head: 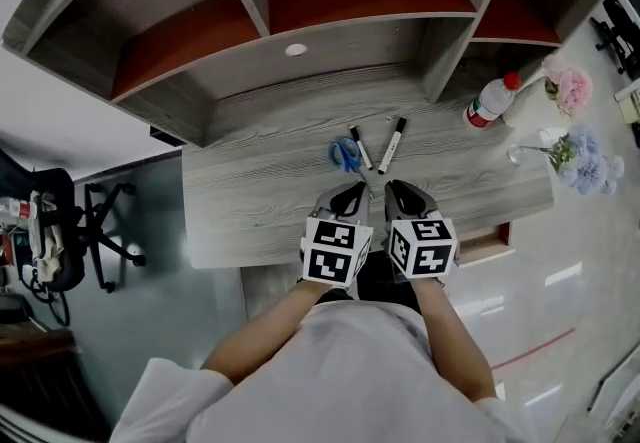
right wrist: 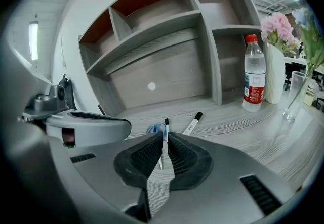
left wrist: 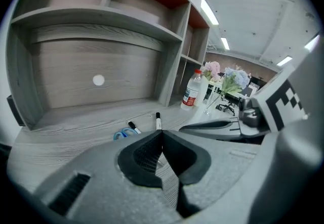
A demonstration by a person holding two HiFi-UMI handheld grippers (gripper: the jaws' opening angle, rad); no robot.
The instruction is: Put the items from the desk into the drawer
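Scissors [head: 345, 153] with blue handles lie flat on the grey wood desk [head: 240, 211], about mid-desk, below the shelf hutch [head: 300, 21]. A first marker [head: 360, 148] lies just beside the scissors on their right; touching or not, can't tell. A second marker [head: 393, 144], black cap at the far end, lies further right, apart from the first. Their near ends angle toward each other. All three are on the desk, none held.

Left gripper [head: 355, 193] and right gripper [head: 397, 191] sit side by side over the desk's near edge, both pointing forward and down. The items lie just ahead of the tips: scissors and first marker in front of the left gripper, second marker in front of the right gripper. No contact with any item.

Left gripper view: pads meet at the tip, jaws together, nothing between them. The scissors [left wrist: 120, 134] and both markers show on the desk beyond.

Right gripper view: jaws closed to a thin slit, empty. The first marker [right wrist: 165, 128] lines up right behind the slit, with the second marker [right wrist: 192, 123] to its right and the scissors [right wrist: 153, 128] to its left.

A red-capped plastic bottle [head: 490, 101], pink flowers [head: 570, 89] and blue flowers [head: 590, 161] are at the desk's right end, well apart from the items. An office chair [head: 70, 221] is on the floor at left.
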